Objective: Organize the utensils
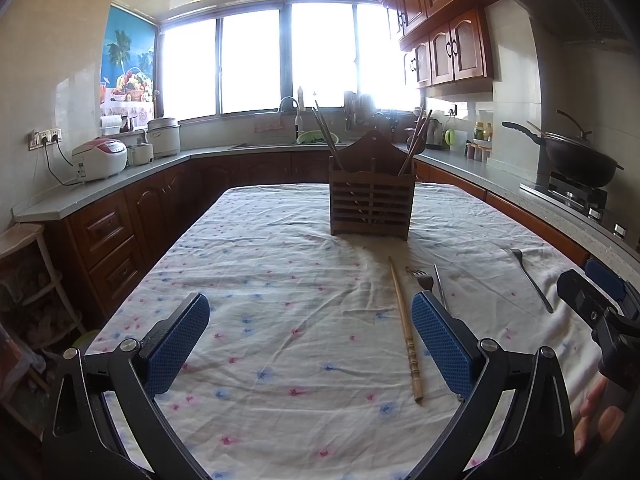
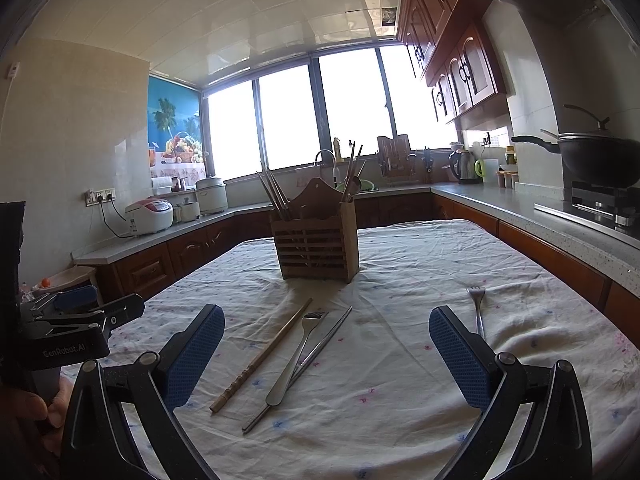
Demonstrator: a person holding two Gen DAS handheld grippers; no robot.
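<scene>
Both grippers, left (image 1: 310, 344) and right (image 2: 326, 356), hover spread wide and empty over the table (image 2: 520, 320). A chopstick (image 2: 262, 356), fork (image 2: 298, 356) and metal chopstick (image 2: 320, 346) lie near; another fork (image 2: 477, 308) lies right; the holder (image 2: 316, 236) stands far. Best to pinch the wooden chopstick mid-shaft, lift level, then tip it upright over a slot.

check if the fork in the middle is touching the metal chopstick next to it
Touching. In the right wrist view the fork lies across the metal chopstick, its handle overlapping it near the lower end; the wooden chopstick lies apart to their left.
</scene>
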